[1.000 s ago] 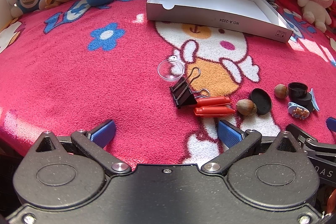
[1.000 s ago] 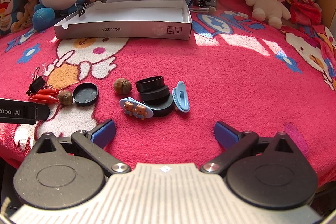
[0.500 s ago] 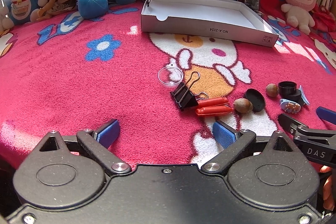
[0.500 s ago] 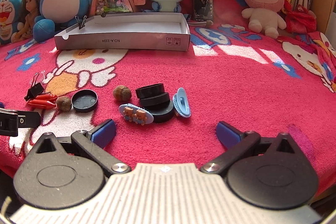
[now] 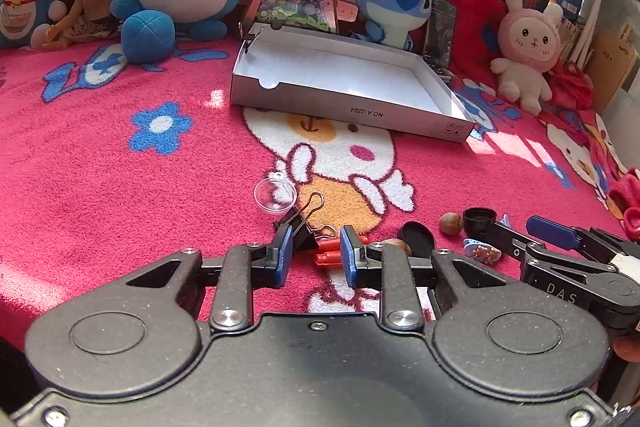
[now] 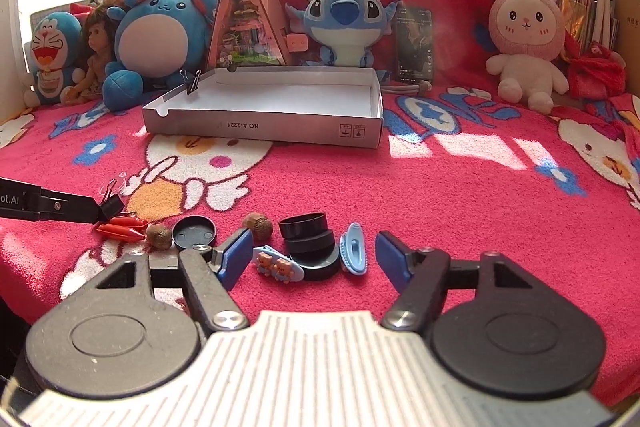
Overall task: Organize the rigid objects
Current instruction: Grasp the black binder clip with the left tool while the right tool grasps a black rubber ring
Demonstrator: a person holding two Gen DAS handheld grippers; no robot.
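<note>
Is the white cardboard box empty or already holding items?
Nearly empty: the white cardboard box shows bare floor, with one binder clip on its rim and a small dark bit by the back wall.

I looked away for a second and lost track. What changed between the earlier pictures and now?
The left tongs narrowed and moved up to the black binder clip, bracketing it but not yet clamped. The right tongs also narrowed, staying open over the black rings. The small items and the white box did not move.

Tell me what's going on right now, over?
Left tongs open, closing in around black metal binder clip. Right tongs open over stacked black plastic rings. Red plastic clips lie against the binder clip.
</note>
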